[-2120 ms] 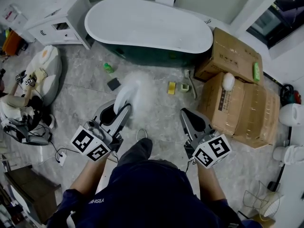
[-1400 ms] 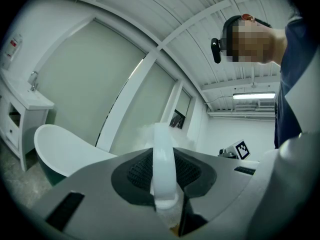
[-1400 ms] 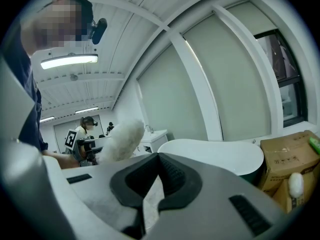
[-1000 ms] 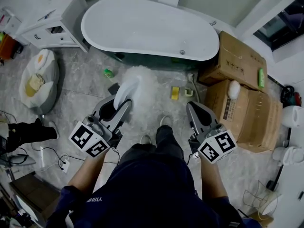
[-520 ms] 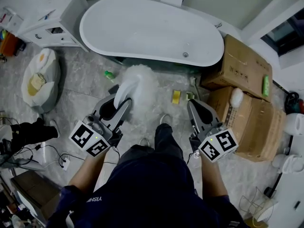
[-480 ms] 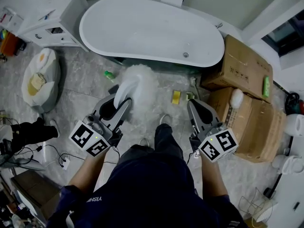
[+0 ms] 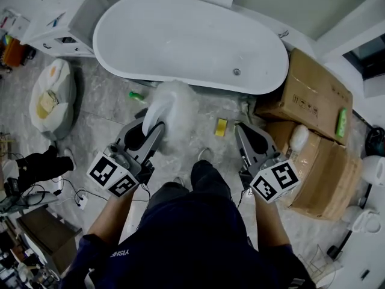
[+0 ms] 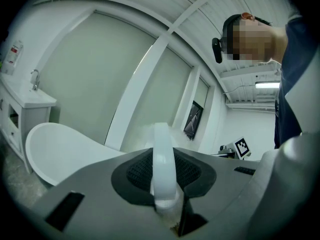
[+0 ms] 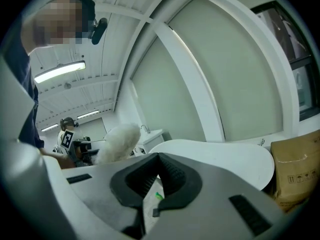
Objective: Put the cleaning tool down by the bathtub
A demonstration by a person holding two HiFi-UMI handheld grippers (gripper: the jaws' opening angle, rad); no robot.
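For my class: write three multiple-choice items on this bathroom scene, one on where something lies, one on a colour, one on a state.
1. Where does the yellow sponge lie?
A. on the floor by the bathtub
B. on a cardboard box
C. on the white cabinet

2. What colour is the bathtub's inside?
A. green
B. black
C. white

3. The left gripper is
A. open and empty
B. shut on the duster handle
C. lying on the floor

Key:
1 A: the head view shows it on the tiles just in front of the tub.
2 C: the basin is plain white.
3 B: the left gripper view shows the white handle clamped between the pads.
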